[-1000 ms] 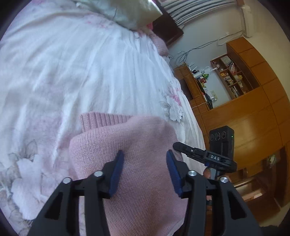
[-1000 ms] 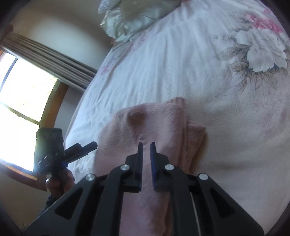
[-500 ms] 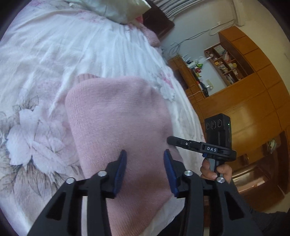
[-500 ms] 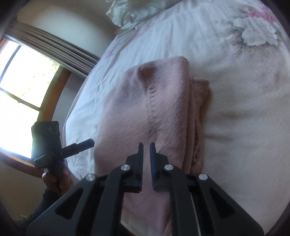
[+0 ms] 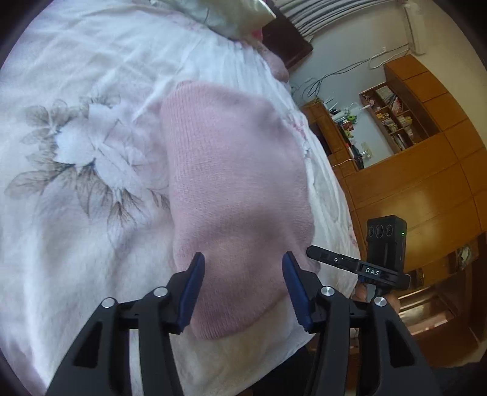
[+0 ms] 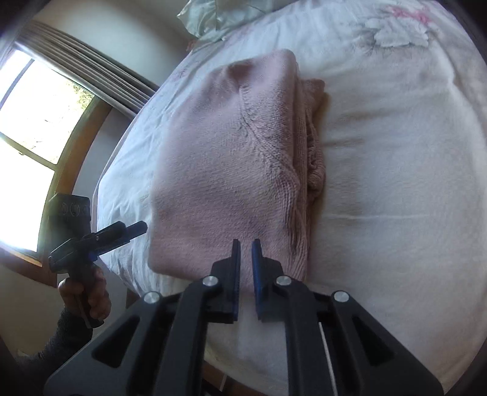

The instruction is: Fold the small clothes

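Note:
A pink knit sweater [image 5: 231, 189] lies folded in a thick rectangle on the white floral bedsheet [image 5: 76, 152], close to the bed's near edge. My left gripper [image 5: 242, 262] hovers open above the sweater's near end, with nothing between its blue pads. The right wrist view shows the same sweater [image 6: 231, 158], its folded layers stacked along the right side. My right gripper [image 6: 246, 243] is shut and empty, just over the sweater's near edge. Each gripper shows in the other's view: the right gripper [image 5: 334, 260] beside the bed, the left gripper [image 6: 121, 233] held by a hand [image 6: 88, 295].
A pale pillow [image 5: 228, 15] lies at the head of the bed. Wooden wardrobe and shelves [image 5: 411, 182] stand beyond the bed's right edge. A window with curtains [image 6: 36, 121] is on the other side. Bare sheet [image 6: 395, 152] spreads right of the sweater.
Both grippers have drawn back toward the near edge of the bed, so more of the folded sweater shows. The left jaws stand slightly wider; the right stays shut.

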`<act>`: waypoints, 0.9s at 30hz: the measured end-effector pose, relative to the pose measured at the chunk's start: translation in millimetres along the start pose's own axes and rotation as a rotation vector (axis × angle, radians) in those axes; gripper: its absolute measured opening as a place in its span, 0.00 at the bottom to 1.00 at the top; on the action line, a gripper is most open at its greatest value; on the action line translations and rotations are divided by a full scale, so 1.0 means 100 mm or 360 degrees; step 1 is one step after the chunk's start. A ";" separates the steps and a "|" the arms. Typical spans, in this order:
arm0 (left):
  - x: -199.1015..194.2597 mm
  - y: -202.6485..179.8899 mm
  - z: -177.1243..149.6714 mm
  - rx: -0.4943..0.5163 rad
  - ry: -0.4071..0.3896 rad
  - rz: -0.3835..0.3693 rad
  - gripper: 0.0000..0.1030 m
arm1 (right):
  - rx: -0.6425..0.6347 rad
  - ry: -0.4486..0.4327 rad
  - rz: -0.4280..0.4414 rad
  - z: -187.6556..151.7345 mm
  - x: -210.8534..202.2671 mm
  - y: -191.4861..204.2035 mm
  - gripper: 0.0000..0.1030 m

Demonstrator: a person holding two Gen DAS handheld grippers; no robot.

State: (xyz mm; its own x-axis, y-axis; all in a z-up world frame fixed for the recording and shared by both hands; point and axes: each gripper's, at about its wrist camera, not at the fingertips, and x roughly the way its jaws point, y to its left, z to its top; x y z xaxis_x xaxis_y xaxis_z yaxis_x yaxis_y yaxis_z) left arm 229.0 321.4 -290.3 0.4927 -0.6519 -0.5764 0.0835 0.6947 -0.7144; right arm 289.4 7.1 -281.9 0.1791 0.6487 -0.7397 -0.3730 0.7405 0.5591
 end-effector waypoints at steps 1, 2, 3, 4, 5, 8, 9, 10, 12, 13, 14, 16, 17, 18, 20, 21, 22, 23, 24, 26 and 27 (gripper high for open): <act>-0.07 -0.05 -0.08 0.0022 -0.0021 0.0001 0.53 | -0.0007 0.0008 -0.0005 -0.05 0.01 0.01 0.08; -0.09 -0.09 -0.16 0.0039 -0.0022 0.0012 0.54 | -0.0004 0.0019 -0.0039 -0.10 0.06 -0.01 0.08; -0.06 -0.11 -0.23 0.0054 -0.0001 0.0041 0.56 | -0.0001 0.0038 -0.0091 -0.15 0.14 -0.05 0.07; 0.03 -0.09 -0.28 0.0067 0.0036 0.0121 0.56 | 0.0013 0.0060 -0.0113 -0.17 0.24 -0.10 0.00; 0.16 -0.06 -0.33 0.0066 0.0086 0.0238 0.57 | 0.0033 0.0063 -0.0117 -0.18 0.28 -0.17 0.00; 0.31 0.03 -0.43 0.0025 0.0133 0.0328 0.62 | 0.0027 0.0018 -0.0124 -0.19 0.22 -0.10 0.14; 0.27 -0.01 -0.44 0.0019 0.0123 0.0332 0.75 | 0.0012 -0.0021 -0.0124 -0.21 0.13 -0.02 0.22; 0.20 -0.08 -0.47 0.0023 0.0104 0.0346 0.82 | -0.0011 -0.0066 -0.0142 -0.22 0.03 0.06 0.41; -0.05 -0.30 -0.55 0.0078 -0.0018 0.0418 0.87 | -0.0080 -0.0173 -0.0241 -0.37 -0.22 0.26 0.67; -0.19 -0.41 -0.60 0.0099 -0.0078 0.0431 0.88 | -0.0121 -0.0223 -0.0298 -0.46 -0.33 0.36 0.76; -0.34 -0.54 -0.67 0.0122 -0.0136 0.0468 0.89 | -0.0148 -0.0259 -0.0346 -0.55 -0.42 0.46 0.81; -0.62 -0.83 -0.84 0.0199 -0.0237 0.0609 0.89 | -0.0189 -0.0314 -0.0451 -0.75 -0.66 0.64 0.87; -0.74 -0.97 -0.91 0.0247 -0.0288 0.0692 0.89 | -0.0214 -0.0347 -0.0512 -0.87 -0.68 0.81 0.90; -0.86 -1.13 -1.01 0.0302 -0.0340 0.0772 0.89 | -0.0243 -0.0378 -0.0601 -0.97 -0.79 0.93 0.92; -1.08 -1.43 -1.21 0.0391 -0.0433 0.0894 0.90 | -0.0319 -0.0445 -0.0857 -1.17 -0.96 1.18 0.96; -1.19 -1.55 -1.32 0.0416 -0.0471 0.0934 0.90 | -0.0357 -0.0488 -0.0961 -1.24 -1.04 1.26 0.96; -1.28 -1.69 -1.37 0.0438 -0.0503 0.0946 0.90 | -0.0394 -0.0544 -0.1047 -1.34 -1.15 1.39 0.97; -1.39 -1.80 -1.46 0.0456 -0.0532 0.0944 0.90 | -0.0423 -0.0577 -0.1096 -1.42 -1.23 1.48 0.97; -1.48 -1.92 -1.53 0.0466 -0.0547 0.0933 0.90 | -0.0445 -0.0597 -0.1107 -1.47 -1.33 1.56 0.97; -1.64 -2.12 -1.58 0.0469 -0.0476 0.0935 0.90 | -0.0456 -0.0624 -0.1052 -1.61 -1.60 1.73 0.97; -1.71 -2.20 -1.61 0.0466 -0.0412 0.0945 0.90 | -0.0458 -0.0630 -0.1036 -1.67 -1.73 1.84 0.97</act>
State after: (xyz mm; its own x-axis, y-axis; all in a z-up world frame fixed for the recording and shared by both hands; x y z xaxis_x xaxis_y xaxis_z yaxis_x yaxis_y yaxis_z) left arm -12.9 231.4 -98.0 0.7140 -0.0701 -0.6966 -0.0515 0.9870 -0.1522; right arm 38.2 1.8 -113.5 0.7293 0.1577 -0.6658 -0.2927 0.9515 -0.0953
